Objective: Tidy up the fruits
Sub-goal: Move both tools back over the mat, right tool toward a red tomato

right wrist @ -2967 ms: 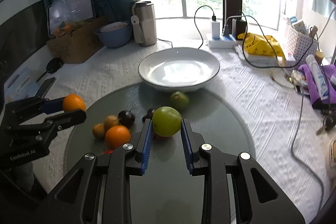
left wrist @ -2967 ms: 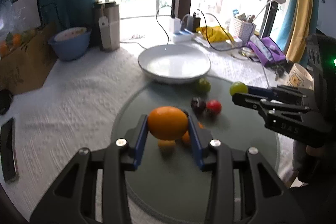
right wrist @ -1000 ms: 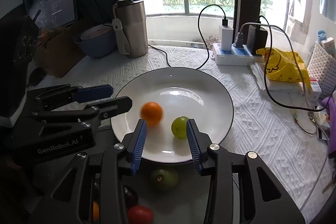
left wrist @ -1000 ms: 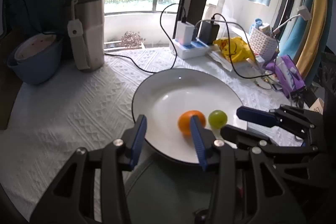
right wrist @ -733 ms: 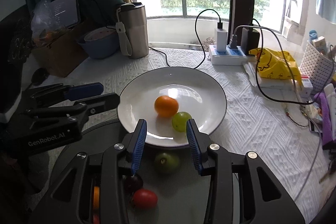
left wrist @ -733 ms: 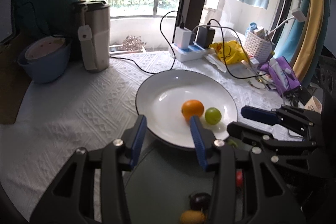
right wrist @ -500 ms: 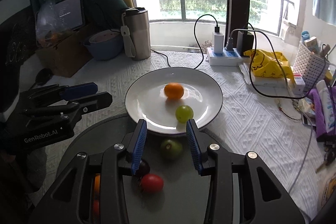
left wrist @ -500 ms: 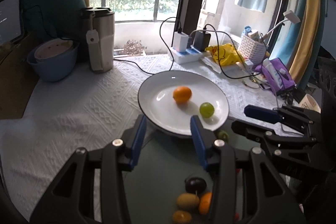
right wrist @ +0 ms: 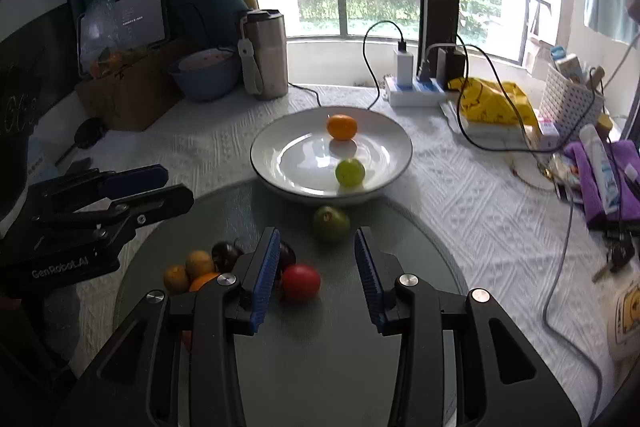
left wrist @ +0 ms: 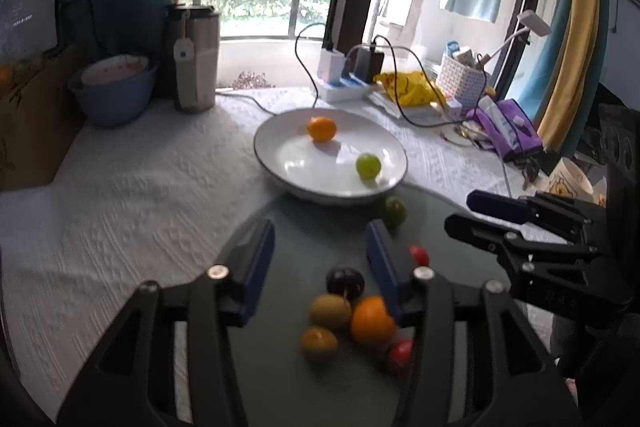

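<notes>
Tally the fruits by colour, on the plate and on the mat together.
orange fruits: 2
green fruits: 2
red fruits: 2
dark purple fruits: 2
yellow-brown fruits: 2
Total: 10

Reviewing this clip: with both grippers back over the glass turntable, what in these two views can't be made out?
- Right wrist view: the fruit cluster is partly hidden behind the right gripper, so no count.
- Left wrist view: a red fruit shows only partly past the left gripper; the type is unclear.
- Both views: the tablet text is too small to read.
- Blue bowl: contents blurred.
</notes>
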Demonstrator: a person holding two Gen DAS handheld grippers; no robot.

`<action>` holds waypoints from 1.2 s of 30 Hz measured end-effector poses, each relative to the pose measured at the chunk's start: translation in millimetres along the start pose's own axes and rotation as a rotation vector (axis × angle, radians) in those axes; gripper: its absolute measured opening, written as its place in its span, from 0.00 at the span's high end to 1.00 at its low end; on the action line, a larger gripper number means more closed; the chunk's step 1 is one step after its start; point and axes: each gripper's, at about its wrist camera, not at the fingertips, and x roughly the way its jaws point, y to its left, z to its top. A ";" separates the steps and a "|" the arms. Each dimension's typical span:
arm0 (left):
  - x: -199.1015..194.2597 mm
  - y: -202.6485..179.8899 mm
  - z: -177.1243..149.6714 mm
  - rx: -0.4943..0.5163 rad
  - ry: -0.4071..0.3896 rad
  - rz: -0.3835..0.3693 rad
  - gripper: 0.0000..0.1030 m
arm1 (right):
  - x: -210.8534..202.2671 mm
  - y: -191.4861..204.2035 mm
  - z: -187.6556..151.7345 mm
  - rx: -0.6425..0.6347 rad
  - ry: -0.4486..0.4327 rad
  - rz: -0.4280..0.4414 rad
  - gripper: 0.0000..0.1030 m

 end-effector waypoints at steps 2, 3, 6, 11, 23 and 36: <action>-2.1 -0.4 -8.1 -0.011 0.005 -0.012 0.33 | -1.3 0.3 -5.8 0.005 0.005 -0.002 0.60; -2.9 -0.5 -11.2 -0.013 0.008 -0.013 0.32 | -2.4 0.9 -9.7 0.007 0.007 -0.003 0.60; -4.4 -1.3 -20.5 -0.013 0.018 -0.011 0.32 | -4.5 4.1 -18.1 0.009 0.014 -0.004 0.60; -9.8 -3.8 -37.7 -0.007 0.028 -0.008 0.31 | -6.2 9.0 -32.0 0.015 0.026 -0.002 0.60; -21.7 7.6 -70.4 -0.028 0.056 0.002 0.31 | -5.0 45.7 -55.9 -0.012 0.060 0.060 0.60; -29.2 24.3 -84.9 -0.066 0.065 0.033 0.31 | 12.6 66.1 -62.1 -0.033 0.120 0.148 0.45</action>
